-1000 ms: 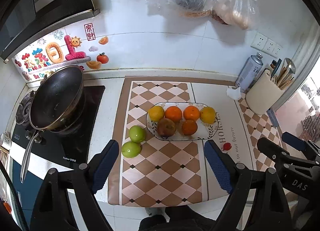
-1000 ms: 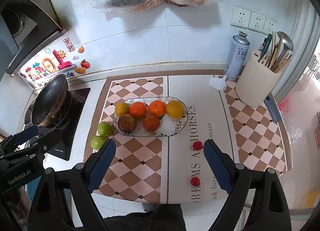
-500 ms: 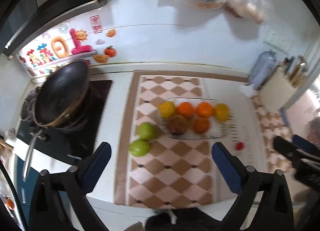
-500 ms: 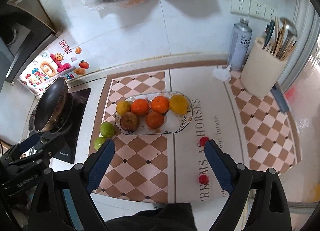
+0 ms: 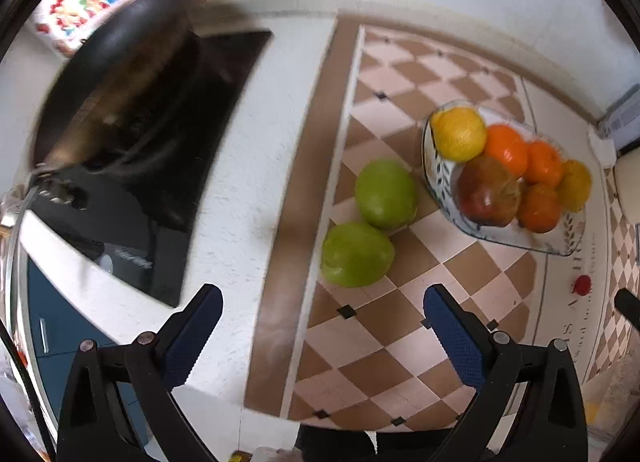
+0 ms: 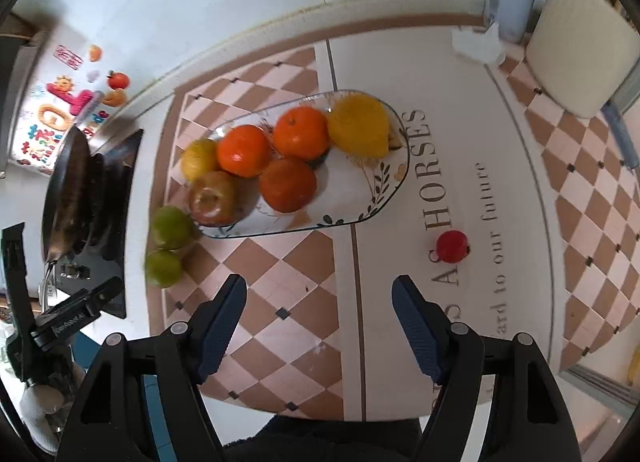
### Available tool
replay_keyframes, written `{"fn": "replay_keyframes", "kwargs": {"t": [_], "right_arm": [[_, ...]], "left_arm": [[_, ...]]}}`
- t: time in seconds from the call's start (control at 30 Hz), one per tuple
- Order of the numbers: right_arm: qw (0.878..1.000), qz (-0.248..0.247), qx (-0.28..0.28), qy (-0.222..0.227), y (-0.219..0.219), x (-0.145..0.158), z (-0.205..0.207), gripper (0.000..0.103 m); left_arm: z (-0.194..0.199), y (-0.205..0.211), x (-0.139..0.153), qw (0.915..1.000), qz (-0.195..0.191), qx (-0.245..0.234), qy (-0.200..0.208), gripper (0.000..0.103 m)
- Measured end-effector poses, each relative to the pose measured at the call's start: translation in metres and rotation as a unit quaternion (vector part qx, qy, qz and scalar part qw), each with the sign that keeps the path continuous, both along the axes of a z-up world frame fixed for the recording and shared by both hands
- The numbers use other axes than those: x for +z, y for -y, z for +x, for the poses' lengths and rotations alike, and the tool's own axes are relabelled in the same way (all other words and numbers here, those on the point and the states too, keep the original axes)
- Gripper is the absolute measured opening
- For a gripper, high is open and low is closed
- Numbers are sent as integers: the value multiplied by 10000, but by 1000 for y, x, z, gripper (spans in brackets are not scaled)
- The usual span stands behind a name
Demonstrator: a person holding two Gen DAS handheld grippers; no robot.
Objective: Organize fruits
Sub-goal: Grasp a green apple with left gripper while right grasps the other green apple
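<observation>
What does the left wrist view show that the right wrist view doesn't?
Only the left wrist view shows the left hand-held gripper with its jaws open, and the two green fruits close up beyond it.

Only the right wrist view shows the right hand-held gripper, also open, the cream utensil holder, a crumpled tissue and the mat's HORSES lettering.

Both show the plate of fruit, the small red fruit, the checkered mat and the black pan.
</observation>
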State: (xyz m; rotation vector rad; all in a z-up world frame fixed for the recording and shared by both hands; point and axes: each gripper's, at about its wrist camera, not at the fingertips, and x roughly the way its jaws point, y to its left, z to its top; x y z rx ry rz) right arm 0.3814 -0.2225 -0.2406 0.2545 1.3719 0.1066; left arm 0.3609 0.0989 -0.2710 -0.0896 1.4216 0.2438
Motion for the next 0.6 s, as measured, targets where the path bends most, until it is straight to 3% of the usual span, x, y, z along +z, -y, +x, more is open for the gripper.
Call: {"fn": "replay_keyframes", "kwargs": {"t": [0.17, 0.33, 0.37, 0.4, 0.43, 0.6], "right_arm": [[9997, 46, 209, -102, -13, -9, 20, 78], [9988, 4, 489, -72, -38, -7, 36, 78], [9986, 4, 526, -83, -43, -7, 38, 78], [9982, 11, 592, -103, -50, -7, 41, 78], [9979, 21, 643, -109, -54, -6, 43, 78], [9937, 189, 1087, -195, -92, -3, 56, 78]], "left_arm": [[19, 1, -43, 9993, -7, -109, -357, 103], [29, -1, -57, 9987, -450, -159, -171, 100], [29, 0, -59, 9982, -550, -200, -138, 90], [30, 1, -62, 9980, -577, -222, -163, 71], [30, 1, -66, 9975, -636, -238, -219, 63], [19, -3, -67, 9961, -861, -117, -126, 59]]}}
